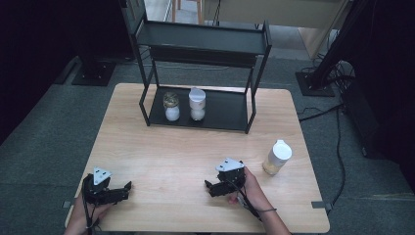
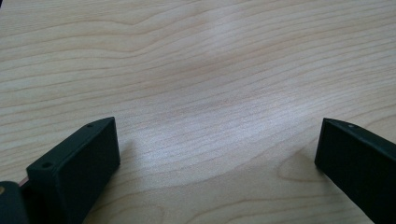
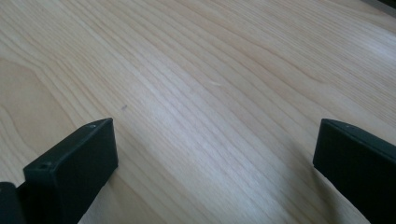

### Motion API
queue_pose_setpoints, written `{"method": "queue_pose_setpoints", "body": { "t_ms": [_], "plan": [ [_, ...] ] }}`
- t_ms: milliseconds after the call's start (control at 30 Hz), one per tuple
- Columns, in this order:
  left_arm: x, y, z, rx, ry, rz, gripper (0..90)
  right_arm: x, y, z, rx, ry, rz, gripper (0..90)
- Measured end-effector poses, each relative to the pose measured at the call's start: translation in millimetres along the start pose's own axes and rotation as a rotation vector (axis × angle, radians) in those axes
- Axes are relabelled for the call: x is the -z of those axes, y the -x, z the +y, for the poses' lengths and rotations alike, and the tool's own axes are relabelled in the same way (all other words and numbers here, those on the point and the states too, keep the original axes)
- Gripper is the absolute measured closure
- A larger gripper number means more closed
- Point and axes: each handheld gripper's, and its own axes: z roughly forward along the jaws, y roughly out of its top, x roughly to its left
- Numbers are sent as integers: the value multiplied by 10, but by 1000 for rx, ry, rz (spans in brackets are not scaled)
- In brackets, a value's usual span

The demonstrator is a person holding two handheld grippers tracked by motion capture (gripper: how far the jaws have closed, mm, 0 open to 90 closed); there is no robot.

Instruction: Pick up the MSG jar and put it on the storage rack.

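Low over the table's near left, my left gripper (image 1: 126,189) is open and points right, with bare wood between its jaws (image 2: 217,135). At the near middle right, my right gripper (image 1: 210,188) is open too and points left, holding nothing (image 3: 215,135). A jar with a white lid and yellowish contents (image 1: 277,157) stands on the table just right of the right gripper. Two more jars stand on the lower shelf of a black rack (image 1: 230,113): one with a gold lid (image 1: 171,106) and one with a white lid (image 1: 197,104), both with white contents.
The black rack stands at the far middle of the wooden table (image 1: 161,156), and its upper shelf (image 1: 200,38) is bare. Grey carpet with cables (image 1: 337,137) and black stand bases surrounds the table.
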Motion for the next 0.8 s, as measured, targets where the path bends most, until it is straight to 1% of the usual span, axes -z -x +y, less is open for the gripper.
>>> {"method": "queue_pose_setpoints", "body": {
  "t_ms": [100,433,800],
  "plan": [
    [0,0,0,-1,0,0,0,56,37,-55,6,1,4,0],
    [0,2,0,0,0,1,0,216,77,-208,28,7,9,0],
    [-7,5,6,4,1,3,0,387,182,-375,31,8,5,0]
  ]
}}
